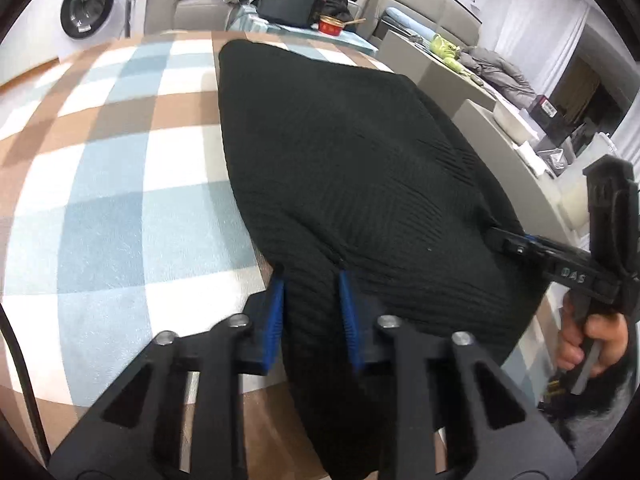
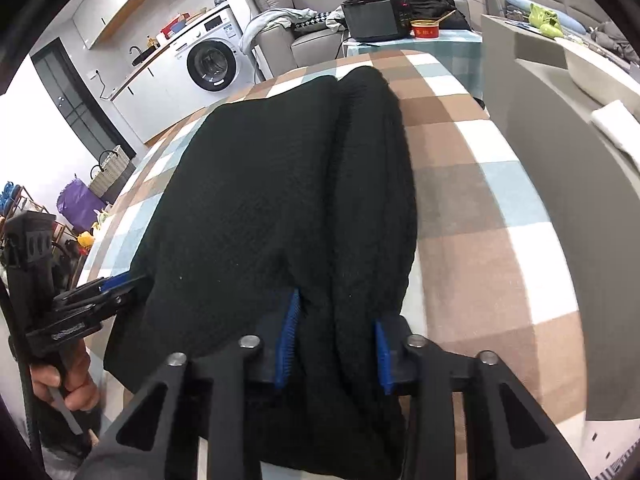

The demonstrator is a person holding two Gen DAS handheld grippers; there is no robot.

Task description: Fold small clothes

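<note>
A black knitted garment [image 1: 344,160] lies lengthwise on the checked tablecloth [image 1: 120,152]; it also fills the middle of the right wrist view [image 2: 272,184]. My left gripper [image 1: 311,280] is shut on the garment's near left edge, with cloth bunched between its blue pads. My right gripper [image 2: 338,312] is shut on the near right edge, where a folded-over strip runs along the right side. Each gripper shows in the other's view: the right one [image 1: 504,240] at the right, the left one [image 2: 120,284] at the left.
A small table beyond holds a black screen [image 2: 374,16] and a red bowl [image 2: 425,29]. A washing machine [image 2: 212,60] stands at the back left, a grey sofa [image 1: 440,16] and a beige counter [image 2: 560,112] to the right. The table's near edge lies below my grippers.
</note>
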